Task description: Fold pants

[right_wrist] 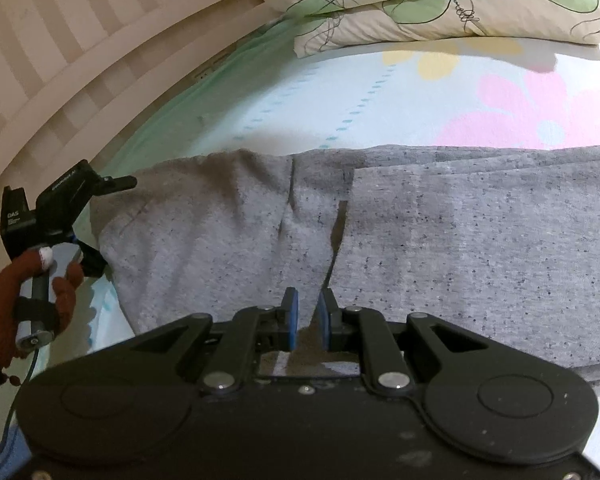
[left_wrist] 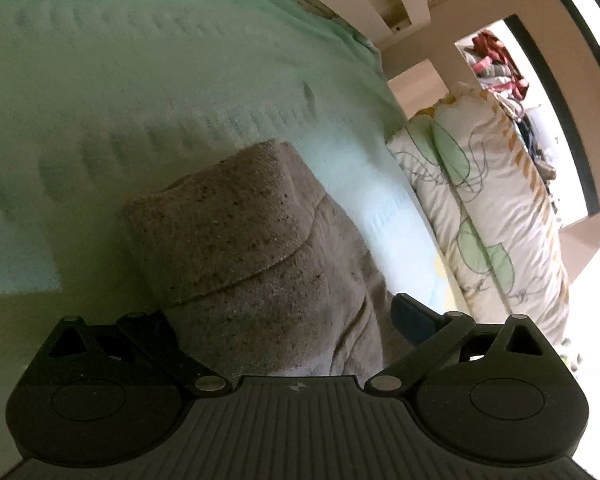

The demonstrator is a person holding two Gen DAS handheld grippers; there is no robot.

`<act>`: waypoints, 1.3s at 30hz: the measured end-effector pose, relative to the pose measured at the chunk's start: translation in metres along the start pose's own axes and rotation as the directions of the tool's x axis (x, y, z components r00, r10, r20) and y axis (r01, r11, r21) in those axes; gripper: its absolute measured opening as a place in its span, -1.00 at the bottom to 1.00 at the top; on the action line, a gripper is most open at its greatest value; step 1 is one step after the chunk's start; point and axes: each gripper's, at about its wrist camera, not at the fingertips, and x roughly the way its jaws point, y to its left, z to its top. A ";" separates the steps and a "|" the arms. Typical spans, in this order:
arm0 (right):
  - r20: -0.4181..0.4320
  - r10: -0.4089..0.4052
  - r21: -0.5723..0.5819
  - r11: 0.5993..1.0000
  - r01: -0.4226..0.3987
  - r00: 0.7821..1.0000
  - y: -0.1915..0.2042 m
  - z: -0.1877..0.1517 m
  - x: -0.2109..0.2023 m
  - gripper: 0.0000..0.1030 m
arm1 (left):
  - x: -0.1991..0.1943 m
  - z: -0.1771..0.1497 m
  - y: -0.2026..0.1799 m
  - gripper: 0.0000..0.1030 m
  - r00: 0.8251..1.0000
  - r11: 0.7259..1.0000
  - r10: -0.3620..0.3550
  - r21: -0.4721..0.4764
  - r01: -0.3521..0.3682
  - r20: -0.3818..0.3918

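Observation:
Grey speckled pants [right_wrist: 420, 232] lie flat across the bed, folded lengthwise, one end at the left near the headboard side. My right gripper [right_wrist: 308, 320] is at the near edge of the pants, its blue pads close together with a fold of grey cloth between them. My left gripper [left_wrist: 284, 320] is wide open around the pants' end [left_wrist: 236, 240], which fills the gap between the fingers. It also shows in the right wrist view [right_wrist: 100, 216], held by a hand in a brown glove at the pants' left edge.
The bed has a mint-green sheet [left_wrist: 140, 80] with pink and yellow flowers [right_wrist: 540, 112]. Two stacked leaf-print pillows [right_wrist: 440, 4] lie at the far side. A slatted beige bed frame [right_wrist: 60, 60] runs along the left. An open doorway [left_wrist: 512, 92] lies beyond.

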 end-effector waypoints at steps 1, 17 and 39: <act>0.002 -0.002 0.002 1.000 0.002 1.000 -0.001 0.000 0.000 -0.71 | -0.001 -0.001 -0.001 0.89 1.000 1.000 0.003 -0.008 -0.003 0.005; 0.075 -0.039 0.120 0.992 0.030 0.996 -0.048 -0.007 -0.036 -0.71 | -0.045 -0.055 -0.171 -0.33 0.995 0.908 -0.003 0.417 -0.039 0.100; 0.091 -0.209 0.246 0.952 0.181 0.974 -0.149 0.008 -0.094 -0.33 | 0.011 -0.220 -0.234 0.41 0.972 0.773 0.049 0.625 0.108 -0.229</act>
